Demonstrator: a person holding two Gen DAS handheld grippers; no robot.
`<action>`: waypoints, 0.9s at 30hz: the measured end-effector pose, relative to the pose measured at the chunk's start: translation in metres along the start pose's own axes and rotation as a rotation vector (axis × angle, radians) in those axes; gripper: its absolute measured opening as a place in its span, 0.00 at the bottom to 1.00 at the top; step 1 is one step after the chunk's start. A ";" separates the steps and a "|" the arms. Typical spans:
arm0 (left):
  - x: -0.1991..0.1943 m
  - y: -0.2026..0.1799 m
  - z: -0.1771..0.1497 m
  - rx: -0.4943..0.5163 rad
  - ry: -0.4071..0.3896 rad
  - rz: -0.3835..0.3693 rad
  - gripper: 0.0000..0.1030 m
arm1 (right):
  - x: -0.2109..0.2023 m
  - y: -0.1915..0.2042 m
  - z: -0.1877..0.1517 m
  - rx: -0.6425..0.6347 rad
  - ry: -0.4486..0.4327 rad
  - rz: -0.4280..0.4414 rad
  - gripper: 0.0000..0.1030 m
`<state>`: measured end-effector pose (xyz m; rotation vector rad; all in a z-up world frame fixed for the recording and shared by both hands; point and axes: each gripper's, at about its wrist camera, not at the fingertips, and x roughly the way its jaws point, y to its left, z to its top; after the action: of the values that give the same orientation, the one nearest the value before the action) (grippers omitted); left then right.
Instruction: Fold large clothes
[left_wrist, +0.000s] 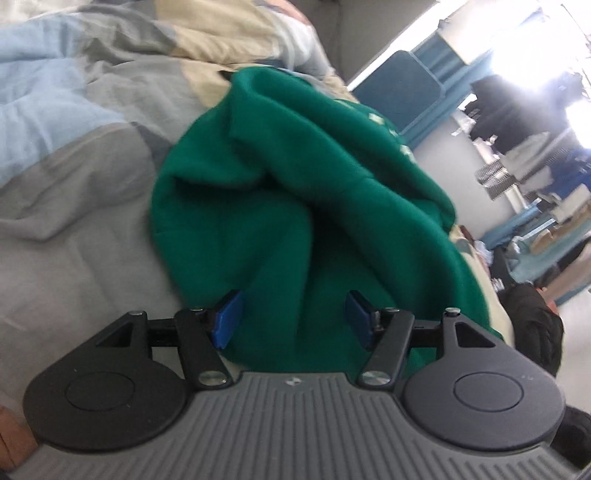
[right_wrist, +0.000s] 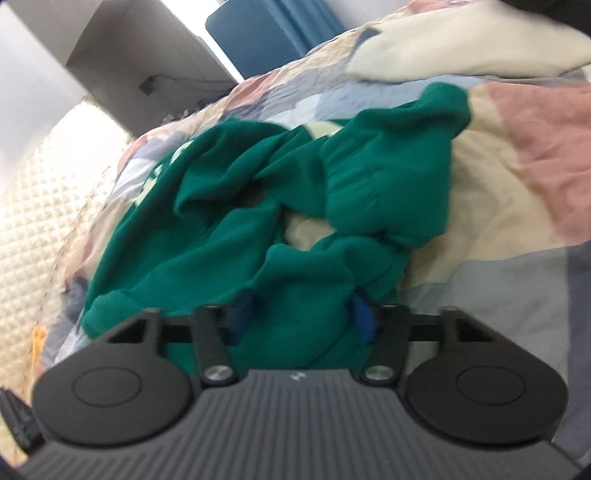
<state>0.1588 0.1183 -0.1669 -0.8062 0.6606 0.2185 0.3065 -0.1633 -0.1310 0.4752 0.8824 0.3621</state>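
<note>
In the left wrist view the left gripper (left_wrist: 291, 315) sits low at the bottom centre of the frame, tilted down toward the bed. Its blue pads (left_wrist: 229, 317) stand apart, released, with green cloth lying between them but neither pad visibly pressing on it. The green sweatshirt (left_wrist: 295, 192) fills the middle of the frame as a crumpled mound, its long axis running from the lower centre up toward the upper right, where pale printed marks show on it. It rests on a patchwork quilt (left_wrist: 74, 155) of grey, light blue and cream that covers the left half.

In the right wrist view the right gripper (right_wrist: 301, 317) also points down from the bottom centre. A fold of the sweatshirt (right_wrist: 236, 221) bulges up between the pads (right_wrist: 364, 321), which are partly buried in the cloth; the picture is blurred, so whether they are clenched on it I cannot tell. The garment lies bunched, stretching from lower left to upper right across the quilt (right_wrist: 517, 184), here with pink, cream and grey patches
</note>
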 end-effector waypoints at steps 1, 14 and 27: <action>0.002 0.002 0.001 -0.013 0.004 0.012 0.65 | -0.002 0.005 0.000 -0.026 -0.003 0.013 0.18; -0.002 0.032 0.027 -0.148 -0.036 0.033 0.64 | -0.031 0.098 -0.067 -0.377 0.155 0.408 0.12; -0.041 0.035 0.051 -0.156 -0.168 -0.188 0.64 | -0.035 0.090 -0.059 -0.347 0.188 0.394 0.76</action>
<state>0.1363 0.1820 -0.1364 -0.9823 0.4097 0.1660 0.2293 -0.0909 -0.0923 0.2921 0.8830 0.9165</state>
